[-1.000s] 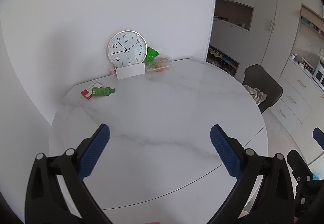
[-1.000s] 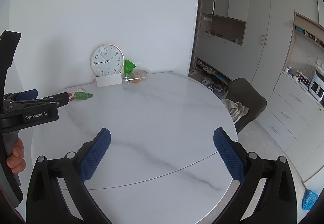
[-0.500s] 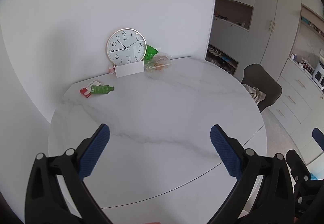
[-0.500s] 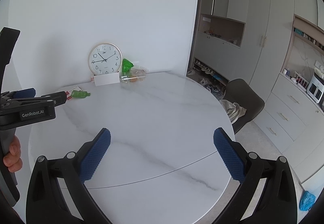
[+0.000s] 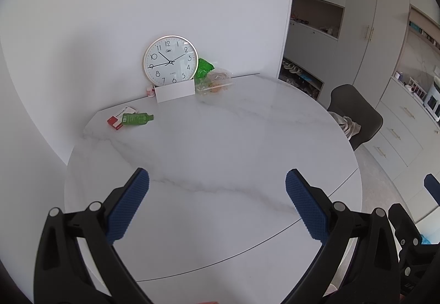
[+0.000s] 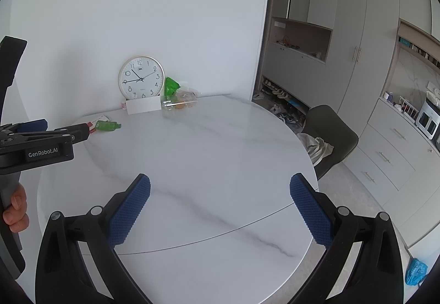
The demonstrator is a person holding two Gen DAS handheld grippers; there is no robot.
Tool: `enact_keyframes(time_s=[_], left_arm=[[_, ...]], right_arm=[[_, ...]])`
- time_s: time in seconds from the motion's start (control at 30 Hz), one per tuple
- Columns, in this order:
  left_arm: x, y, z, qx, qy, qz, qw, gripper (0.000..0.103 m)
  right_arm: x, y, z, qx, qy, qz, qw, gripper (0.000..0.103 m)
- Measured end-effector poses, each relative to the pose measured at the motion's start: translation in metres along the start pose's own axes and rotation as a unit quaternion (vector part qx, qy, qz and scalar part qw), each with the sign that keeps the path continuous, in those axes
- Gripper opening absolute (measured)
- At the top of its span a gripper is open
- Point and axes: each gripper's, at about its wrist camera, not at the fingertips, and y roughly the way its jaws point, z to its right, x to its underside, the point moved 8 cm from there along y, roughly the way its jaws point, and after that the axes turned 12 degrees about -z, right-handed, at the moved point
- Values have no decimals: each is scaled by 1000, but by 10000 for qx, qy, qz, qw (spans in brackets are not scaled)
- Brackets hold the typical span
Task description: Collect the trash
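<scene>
We hold the left claw (image 5: pixel 217 188) and the right claw (image 6: pixel 220 194) spread wide and empty above the near half of the marble bench (image 6: pixel 209 155). The trash lies well apart at the far edge: a green bottle (image 5: pixel 136 118) touching a red-and-white box (image 5: pixel 118 117), and a green bag (image 5: pixel 204 67) beside a clear plastic container (image 5: pixel 216 82) near the wall clock (image 5: pixel 170 60).

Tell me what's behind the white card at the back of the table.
The clock stands behind the white card, against the wall. The card covers the clock's bottom edge, so what it rests on cannot be seen.
</scene>
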Motion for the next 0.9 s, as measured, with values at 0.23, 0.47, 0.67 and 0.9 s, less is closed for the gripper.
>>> enact_keyframes(time_s=[0.23,0.47,0.67,0.9], left_arm=[[-1,2,0,-12,13,-5,10000,95],[0,3,0,8,88,34,10000,95],[-1,5,-4,-58,-18,111,9999,95],[-1,10,-3,-34,-45,-55,10000,95]], right_arm=[[0,0,0,10,7,-8,10000,101],[4,2,2,23,-19,-59,10000,101],[5,3,1,18,-22,-67,10000,101],[7,4,2,20,-23,-91,10000,101]])
